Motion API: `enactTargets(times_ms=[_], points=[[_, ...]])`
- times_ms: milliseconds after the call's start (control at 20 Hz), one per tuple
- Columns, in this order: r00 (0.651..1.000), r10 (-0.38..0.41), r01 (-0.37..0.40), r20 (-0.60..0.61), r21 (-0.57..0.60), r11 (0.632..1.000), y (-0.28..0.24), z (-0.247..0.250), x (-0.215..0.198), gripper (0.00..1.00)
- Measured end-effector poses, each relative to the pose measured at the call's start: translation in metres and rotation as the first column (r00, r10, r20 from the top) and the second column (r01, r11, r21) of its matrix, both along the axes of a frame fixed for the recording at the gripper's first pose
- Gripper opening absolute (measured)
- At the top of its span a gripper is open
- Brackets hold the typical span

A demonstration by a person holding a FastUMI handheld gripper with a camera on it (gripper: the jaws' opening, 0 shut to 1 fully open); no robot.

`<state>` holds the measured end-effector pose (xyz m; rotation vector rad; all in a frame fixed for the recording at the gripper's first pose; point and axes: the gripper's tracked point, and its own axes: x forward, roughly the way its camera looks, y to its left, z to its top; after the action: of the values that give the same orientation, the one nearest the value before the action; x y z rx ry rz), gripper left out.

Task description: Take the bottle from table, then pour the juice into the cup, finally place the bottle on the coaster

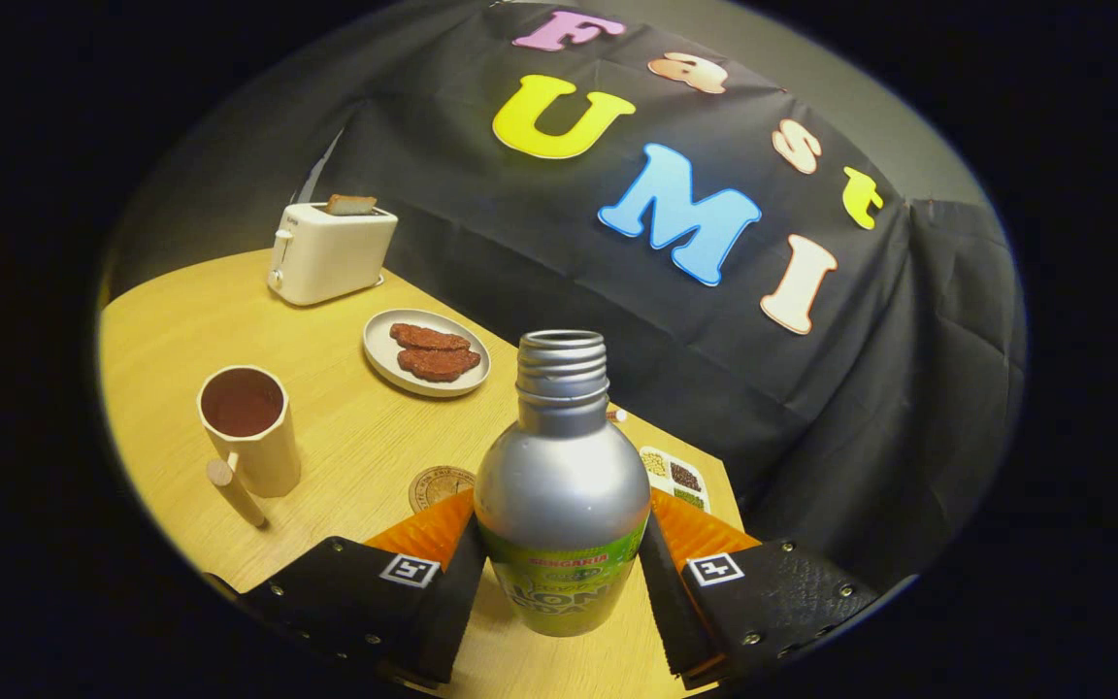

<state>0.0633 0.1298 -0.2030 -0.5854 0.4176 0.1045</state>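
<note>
A silver bottle (562,485) with a green label and an open threaded neck stands upright between my fingers, lifted a little above the wooden table (355,447). My gripper (559,573) is shut on the bottle, one finger pressing each side of its body. A cream cup (246,427) with a long wooden handle holds dark juice and stands ahead to the left of the fingers. A round cork coaster (435,483) lies flat on the table just beyond the left finger, partly hidden by it and by the bottle.
A plate (382,351) with two brown patties sits beyond the cup and coaster. A cream toaster (331,250) with a slice of toast stands at the table's far end. A small card with grain samples (677,478) lies near the table's right edge, beside the black cloth wall.
</note>
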Motion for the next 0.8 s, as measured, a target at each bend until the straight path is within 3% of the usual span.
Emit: enactTargets(times_ms=[400,800], points=[[0.997,0.075,-0.078,-0.019,-0.243,0.967,0.016,0.001,0.004,0.78],[0.996,0.080,-0.091,-0.044,-0.406,0.909,0.024,-0.011,0.006,0.78]])
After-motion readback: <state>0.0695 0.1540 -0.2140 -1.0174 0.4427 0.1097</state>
